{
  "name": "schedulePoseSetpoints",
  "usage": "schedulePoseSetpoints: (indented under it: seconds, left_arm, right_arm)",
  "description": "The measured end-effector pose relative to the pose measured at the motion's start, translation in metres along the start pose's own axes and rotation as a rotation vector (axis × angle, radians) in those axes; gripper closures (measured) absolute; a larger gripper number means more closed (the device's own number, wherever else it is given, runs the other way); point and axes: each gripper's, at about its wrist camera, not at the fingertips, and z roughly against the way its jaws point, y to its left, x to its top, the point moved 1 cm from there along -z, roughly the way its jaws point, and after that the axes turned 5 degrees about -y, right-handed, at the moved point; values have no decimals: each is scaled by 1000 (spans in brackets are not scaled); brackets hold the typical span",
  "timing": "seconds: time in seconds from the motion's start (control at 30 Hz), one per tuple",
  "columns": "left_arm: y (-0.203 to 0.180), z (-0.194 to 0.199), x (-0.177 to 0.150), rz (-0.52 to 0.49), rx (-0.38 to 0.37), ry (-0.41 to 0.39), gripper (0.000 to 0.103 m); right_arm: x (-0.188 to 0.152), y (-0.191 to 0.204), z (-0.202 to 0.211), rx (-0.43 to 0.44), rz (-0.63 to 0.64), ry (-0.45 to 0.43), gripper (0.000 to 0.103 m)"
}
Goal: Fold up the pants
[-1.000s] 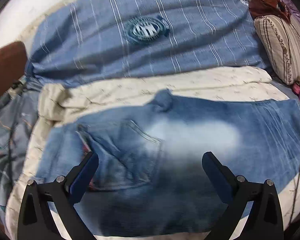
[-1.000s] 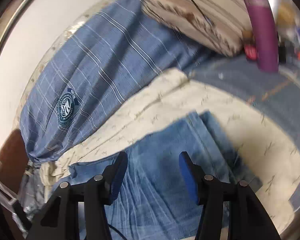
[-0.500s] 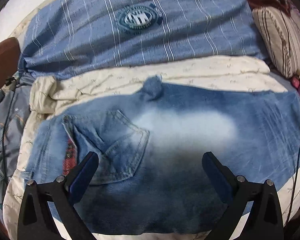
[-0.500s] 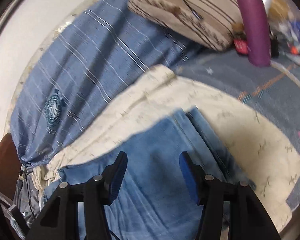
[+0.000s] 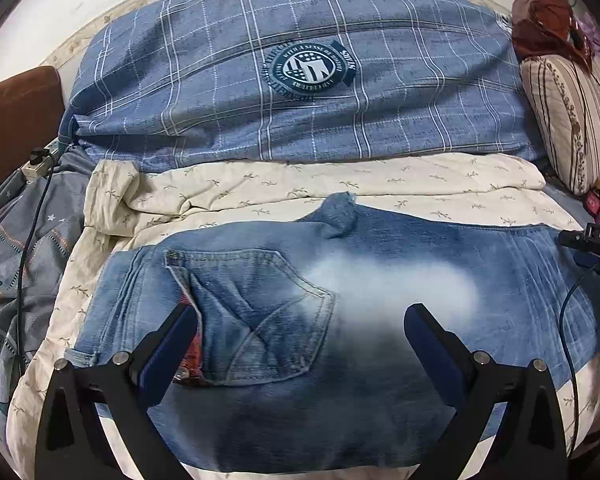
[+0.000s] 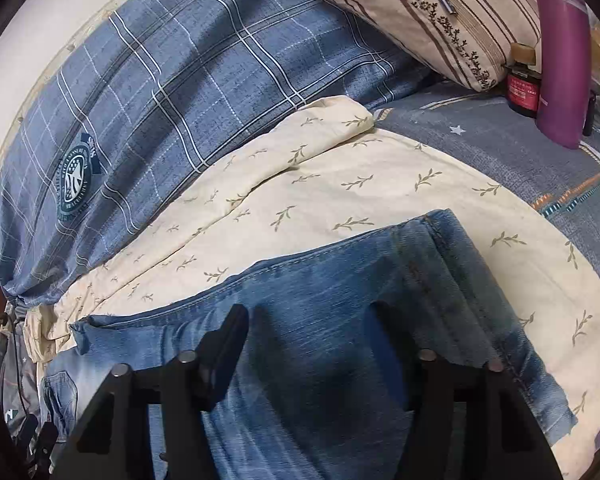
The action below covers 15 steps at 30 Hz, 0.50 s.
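Observation:
Faded blue jeans [image 5: 380,292] lie flat across a cream leaf-print sheet [image 5: 340,184] on a bed, back pocket [image 5: 260,312] up, waist to the left. My left gripper [image 5: 300,332] is open and empty, hovering just above the seat of the jeans. In the right wrist view the leg ends of the jeans [image 6: 340,300] lie on the cream sheet [image 6: 340,176]. My right gripper [image 6: 308,344] is open and empty, close above the lower legs.
A blue plaid pillow [image 5: 300,72] lies behind the jeans. A striped cushion [image 5: 572,120] sits at the right, with a purple bottle [image 6: 560,60] and a small dark jar [image 6: 522,84] beside it. A power strip and cable [image 5: 36,160] lie at the left.
Both grippers have pulled back and lifted slightly; more of the waist and pocket shows in the left view, more of the leg hems in the right. The jeans lie still.

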Motion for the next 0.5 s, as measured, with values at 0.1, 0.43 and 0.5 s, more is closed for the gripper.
schedulePoseSetpoints:
  seconds: [0.1, 0.43, 0.5]
  left_arm:
    - [6, 1, 2, 14, 7, -3, 0]
    - [23, 9, 4, 45, 53, -36, 0]
    - [27, 8, 4, 50, 64, -34, 0]
  right_arm:
    - [0, 5, 7, -1, 4, -19, 37]
    - [-20, 63, 30, 161, 139, -58, 37]
    - [-29, 81, 27, 197, 179, -29, 37]
